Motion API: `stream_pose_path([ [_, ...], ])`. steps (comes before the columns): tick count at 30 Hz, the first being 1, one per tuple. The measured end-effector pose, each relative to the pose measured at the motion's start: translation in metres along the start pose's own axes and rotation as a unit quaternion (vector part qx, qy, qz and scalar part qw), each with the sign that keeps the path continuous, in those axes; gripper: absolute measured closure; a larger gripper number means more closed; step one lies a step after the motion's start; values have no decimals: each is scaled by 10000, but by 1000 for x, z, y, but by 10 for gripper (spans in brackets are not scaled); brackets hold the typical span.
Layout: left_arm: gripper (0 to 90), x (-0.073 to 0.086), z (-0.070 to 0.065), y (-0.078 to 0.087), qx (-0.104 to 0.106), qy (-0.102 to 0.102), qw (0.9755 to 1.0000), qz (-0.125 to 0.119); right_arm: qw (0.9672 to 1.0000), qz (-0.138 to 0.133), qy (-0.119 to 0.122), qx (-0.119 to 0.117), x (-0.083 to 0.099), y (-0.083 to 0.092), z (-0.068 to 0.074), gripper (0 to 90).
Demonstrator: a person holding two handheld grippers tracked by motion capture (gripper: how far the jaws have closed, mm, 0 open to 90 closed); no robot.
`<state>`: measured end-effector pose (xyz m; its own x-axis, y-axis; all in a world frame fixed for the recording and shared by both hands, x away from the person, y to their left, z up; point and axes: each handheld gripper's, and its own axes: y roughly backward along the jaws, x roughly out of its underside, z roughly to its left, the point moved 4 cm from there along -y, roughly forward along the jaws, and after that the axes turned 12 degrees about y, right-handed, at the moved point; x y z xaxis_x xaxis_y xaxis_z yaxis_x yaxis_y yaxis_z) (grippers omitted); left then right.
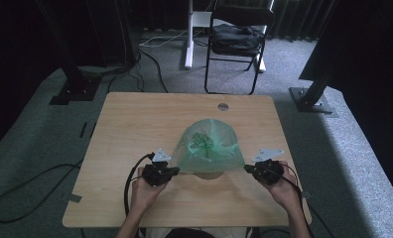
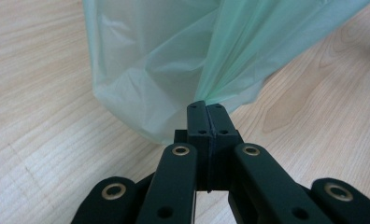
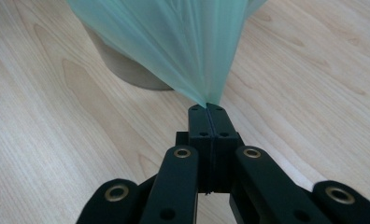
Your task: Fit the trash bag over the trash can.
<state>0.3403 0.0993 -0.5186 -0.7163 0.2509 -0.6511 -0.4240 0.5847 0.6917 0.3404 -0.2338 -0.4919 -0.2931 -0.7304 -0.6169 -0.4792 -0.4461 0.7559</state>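
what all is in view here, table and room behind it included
thin translucent green plastic bag: one, green, centre of the table, stretched between both tools, something dark and speckled showing through its top
round tan container: one, tan, on the table under the bag, mostly covered
light wooden table: one, pale wood, round grommet near its far edge
black folding chair: one, black, on the carpet behind the table
white stand leg: one, white, left of the chair
black frame posts: two, black, either side of the table
black cables: several, black, on the grey carpet
left tool: one, black, shut on the bag's left edge
right tool: one, black, shut on the bag's right edge
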Motion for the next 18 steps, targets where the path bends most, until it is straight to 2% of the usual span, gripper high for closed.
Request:
stream_pose_path([
  [3, 870, 2, 2, 0, -94, 34, 9999, 17, 10000, 51, 2, -24, 2, -2, 1, 900],
  [5, 775, 4, 4, 3, -126, 2, 9999, -29, 10000, 78, -22, -10, 2, -2, 1, 890],
  [7, 729, 5, 3, 10, -52, -106, 9998, -142, 10000, 67, -36, 43, 3, -1, 0, 831],
  [9, 660, 4, 1, 16, -1, -141, 9994, -308, 9999, -43, -88, 115, 3, 1, -1, 756],
  [10, 660, 3, 1, 20, 48, -154, 9991, -382, 9997, -126, -128, 164, 3, 3, -2, 738],
  [13, 631, -2, -1, 28, 162, -138, 9978, -621, 9992, -268, -238, 198, 3, 8, -5, 718],
  [15, 620, -7, -3, 34, 314, -160, 9962, -792, 9988, -338, -266, 224, 2, 11, -6, 697],
  [16, 616, -12, -5, 38, 370, -239, 9948, -918, 9987, -358, -260, 244, 2, 13, -7, 693],
  [18, 612, -18, -9, 43, 354, -360, 9934, -1026, 9984, -428, -245, 281, 0, 15, -7, 666],
])
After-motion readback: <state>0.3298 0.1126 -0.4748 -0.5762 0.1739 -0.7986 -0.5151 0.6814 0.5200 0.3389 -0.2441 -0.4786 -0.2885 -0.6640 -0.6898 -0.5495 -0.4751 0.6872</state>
